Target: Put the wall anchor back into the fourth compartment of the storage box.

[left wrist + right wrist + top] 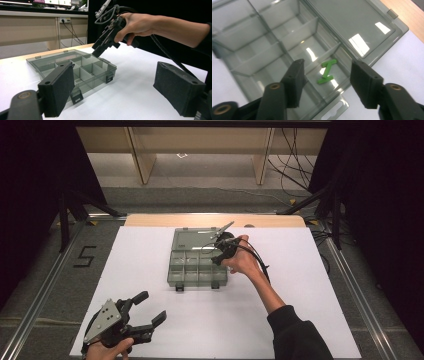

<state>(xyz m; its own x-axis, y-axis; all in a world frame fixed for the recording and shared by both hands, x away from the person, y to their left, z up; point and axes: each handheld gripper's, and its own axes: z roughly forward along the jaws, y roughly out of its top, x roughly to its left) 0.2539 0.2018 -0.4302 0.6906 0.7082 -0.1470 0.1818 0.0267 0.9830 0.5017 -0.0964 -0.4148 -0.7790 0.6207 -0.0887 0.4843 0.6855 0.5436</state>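
White sheeting covers the work table [300,320], with a bare wooden strip along its far edge and dark curtains to either side. At the middle of the sheet lies a smoke-tinted compartment organiser box [197,265], its hinged lid [192,239] folded flat away from the person, so every cell is reachable from above.

The right gripper [218,259] is held over the box's right-hand edge, tilted nose-down toward the cells. In the right gripper view its jaws stand partly apart with nothing between the pads. Directly below that gap, a green I-shaped piece [327,71] lies flat on the floor of a cell next to the lid hinge, clear of both pads. The reading is that the piece has been deposited and the grip is released; the steep tilt suits dropping a small part past the dividers [287,37].

The left gripper [145,312] rests at the near-left corner of the sheet, well apart from the box, jaws spread wide and empty. Its position keeps it clear of the working hand [136,25]. The other cells appear empty.
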